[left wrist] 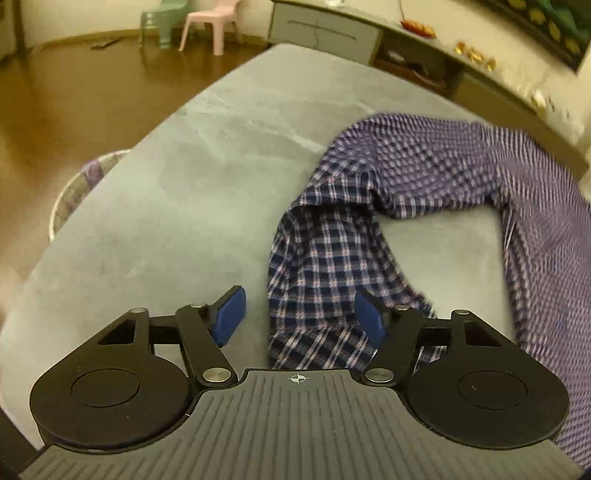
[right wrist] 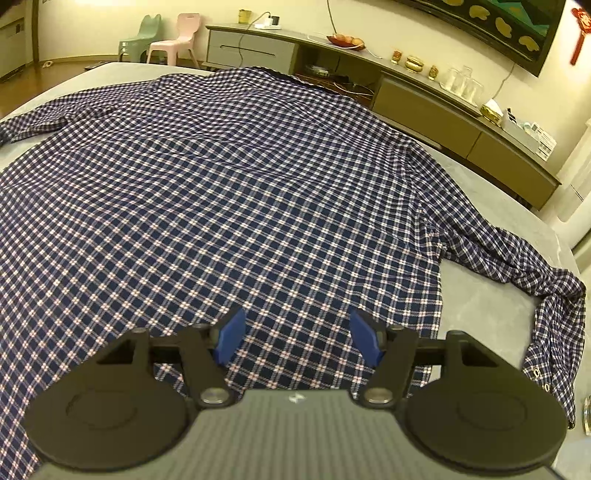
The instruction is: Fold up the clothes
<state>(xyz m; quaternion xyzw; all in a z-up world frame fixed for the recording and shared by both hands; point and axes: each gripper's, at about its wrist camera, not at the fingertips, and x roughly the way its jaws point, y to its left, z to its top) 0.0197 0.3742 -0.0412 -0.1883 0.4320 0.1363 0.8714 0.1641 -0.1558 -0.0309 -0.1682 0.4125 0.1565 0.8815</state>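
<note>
A navy plaid shirt (right wrist: 221,177) lies spread out flat on a grey padded surface (right wrist: 487,306). One sleeve (right wrist: 535,266) trails crumpled to the right, and the other (right wrist: 37,118) reaches the far left. My right gripper (right wrist: 298,341) hovers open over the shirt's near hem, with nothing pinched. In the left wrist view a sleeve of the shirt (left wrist: 325,258) bends toward me over the grey surface (left wrist: 184,184). My left gripper (left wrist: 299,319) is open with the sleeve end lying between its blue pads (left wrist: 229,317). The pads do not press on the cloth.
A round basket (left wrist: 74,188) sits on the wooden floor past the surface's left edge. A low cabinet (right wrist: 406,103) with jars and glasses runs along the far wall. A pink chair (left wrist: 212,22) and a green chair (left wrist: 162,18) stand at the back.
</note>
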